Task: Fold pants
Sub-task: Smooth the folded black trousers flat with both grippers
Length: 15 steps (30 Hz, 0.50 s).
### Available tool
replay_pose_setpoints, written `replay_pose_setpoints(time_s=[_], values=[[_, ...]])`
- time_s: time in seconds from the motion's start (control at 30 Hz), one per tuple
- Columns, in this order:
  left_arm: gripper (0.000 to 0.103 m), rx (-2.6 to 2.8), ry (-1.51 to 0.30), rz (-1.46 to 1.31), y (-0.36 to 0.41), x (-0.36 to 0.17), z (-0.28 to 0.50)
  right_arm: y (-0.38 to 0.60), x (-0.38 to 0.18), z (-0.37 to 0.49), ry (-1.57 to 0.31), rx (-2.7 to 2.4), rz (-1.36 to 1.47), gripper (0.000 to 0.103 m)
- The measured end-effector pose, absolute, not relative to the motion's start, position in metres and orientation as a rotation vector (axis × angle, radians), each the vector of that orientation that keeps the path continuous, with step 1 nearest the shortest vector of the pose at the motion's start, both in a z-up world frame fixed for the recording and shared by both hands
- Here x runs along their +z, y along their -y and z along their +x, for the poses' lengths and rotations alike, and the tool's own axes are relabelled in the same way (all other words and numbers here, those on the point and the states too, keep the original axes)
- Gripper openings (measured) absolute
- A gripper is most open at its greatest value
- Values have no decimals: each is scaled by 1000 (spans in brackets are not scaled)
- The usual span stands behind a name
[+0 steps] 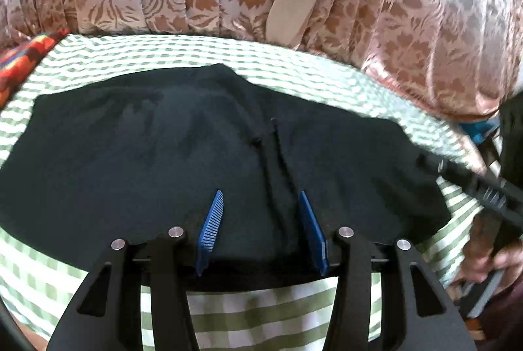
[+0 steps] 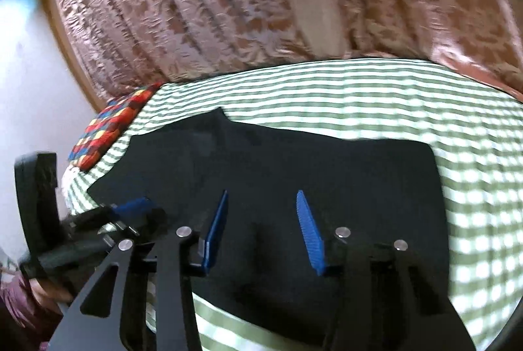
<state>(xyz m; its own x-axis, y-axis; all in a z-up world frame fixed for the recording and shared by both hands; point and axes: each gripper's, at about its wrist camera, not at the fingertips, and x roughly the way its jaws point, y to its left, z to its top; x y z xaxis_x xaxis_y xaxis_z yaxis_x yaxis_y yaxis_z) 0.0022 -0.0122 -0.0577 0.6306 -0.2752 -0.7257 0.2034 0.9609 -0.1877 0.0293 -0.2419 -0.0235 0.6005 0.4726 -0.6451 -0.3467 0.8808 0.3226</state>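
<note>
- Our left gripper (image 1: 261, 204) hovers released above the near edge of the black pants (image 1: 163, 155), its blue fingers (image 1: 210, 226) spread.
- Our right gripper (image 2: 261, 204) is likewise released over them.
- The pants lie flat on the green checked cloth (image 2: 392, 96), drawstrings (image 1: 278, 155) showing.

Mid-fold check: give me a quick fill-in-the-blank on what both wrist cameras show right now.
1. The pants are ____ in colour.
2. They lie on a green-and-white ____ cloth.
3. The left gripper and the right gripper both have their jaws ____.
4. The fingers of each gripper are ____ in colour.

Missing words: black; checked; open; blue
</note>
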Motion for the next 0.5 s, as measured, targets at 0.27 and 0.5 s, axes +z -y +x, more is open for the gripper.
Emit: replay_pose_setpoints(time_s=[0.27,0.5], values=[[47,-189,-844,-125,-15,-57,5,200,-74,45,-858,508,96,44],[47,-113,-852,-116,-32,-52,9,197,-72,43,-848,490,88,44]])
